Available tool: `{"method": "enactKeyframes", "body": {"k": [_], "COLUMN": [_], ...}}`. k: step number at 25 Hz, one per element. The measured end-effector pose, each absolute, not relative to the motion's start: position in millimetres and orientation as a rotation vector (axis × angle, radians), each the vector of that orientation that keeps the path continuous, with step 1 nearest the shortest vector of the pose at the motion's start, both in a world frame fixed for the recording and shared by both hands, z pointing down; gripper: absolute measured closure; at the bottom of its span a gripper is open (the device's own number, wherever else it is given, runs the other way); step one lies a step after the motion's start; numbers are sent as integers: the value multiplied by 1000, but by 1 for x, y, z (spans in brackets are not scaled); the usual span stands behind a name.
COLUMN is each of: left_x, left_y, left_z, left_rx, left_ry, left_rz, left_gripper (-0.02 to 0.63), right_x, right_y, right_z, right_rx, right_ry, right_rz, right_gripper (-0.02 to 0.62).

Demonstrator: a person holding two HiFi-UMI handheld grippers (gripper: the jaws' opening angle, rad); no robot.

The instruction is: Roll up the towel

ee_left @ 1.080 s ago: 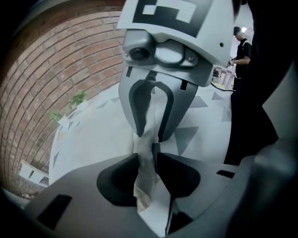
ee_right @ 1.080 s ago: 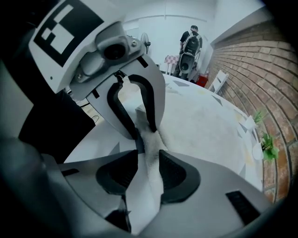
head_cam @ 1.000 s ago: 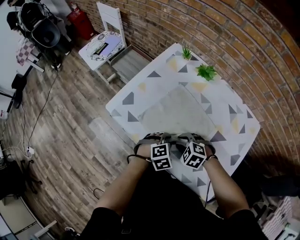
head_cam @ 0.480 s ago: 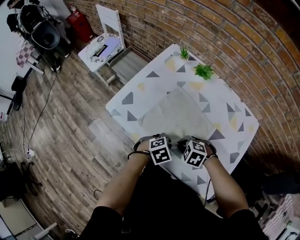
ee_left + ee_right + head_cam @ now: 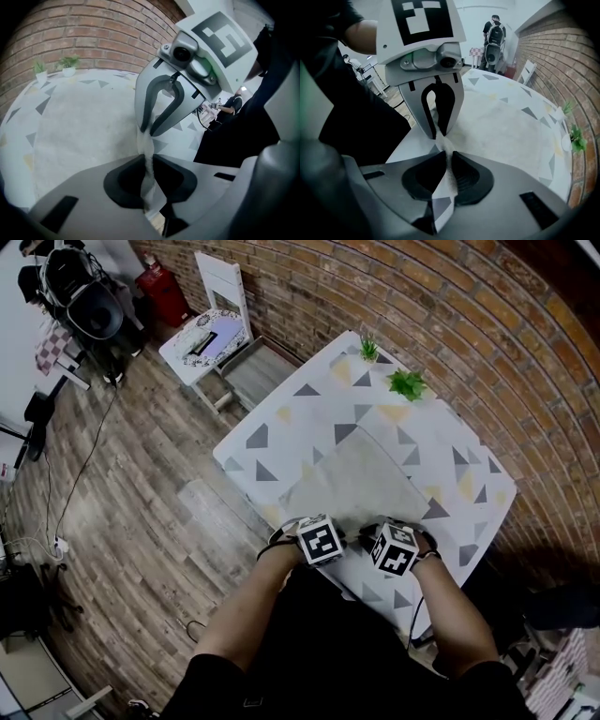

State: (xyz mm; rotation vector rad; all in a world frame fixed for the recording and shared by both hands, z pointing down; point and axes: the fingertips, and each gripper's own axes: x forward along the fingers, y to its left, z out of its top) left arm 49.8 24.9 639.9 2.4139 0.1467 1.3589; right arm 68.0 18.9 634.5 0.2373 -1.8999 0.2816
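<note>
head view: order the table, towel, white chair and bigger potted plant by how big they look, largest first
1. table
2. towel
3. chair, which stands farther off on the floor, so it likely looks smaller than it is
4. plant

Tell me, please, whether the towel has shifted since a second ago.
Yes: the towel has slid toward the person, away from the potted plant, uncovering a grey triangle.
</note>
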Motion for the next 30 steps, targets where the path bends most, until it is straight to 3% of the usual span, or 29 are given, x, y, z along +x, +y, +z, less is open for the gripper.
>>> {"method": "enactKeyframes", "body": {"k": [5,8,11,19,23,30], "left_x": [49,36,25,45,43,42], "left_y": [21,14,0,14,11,-7], "left_z": [635,636,628,616,639,643], "left_rx": [2409,2470,2573,2763,2730,2685], "left_ry": [157,127,10,7,7,-8], "left_rz": [1306,1450,1558,1713,1766,1709], "left_gripper": [537,469,448,448,449,486], "right_x": [67,69,69,71,76,69], "right_y": [6,2,-2,-18,-25,-10], "right_z": [639,645,647,650,636,614], "right_rx": [246,240,226,263,338,324], "right_ry": [-1888,-1884,-1885,-1904,-1909,-1990], "right_rz": [258,337,409,528,439,237], "right_gripper": [525,541,546,537,492,489]}}
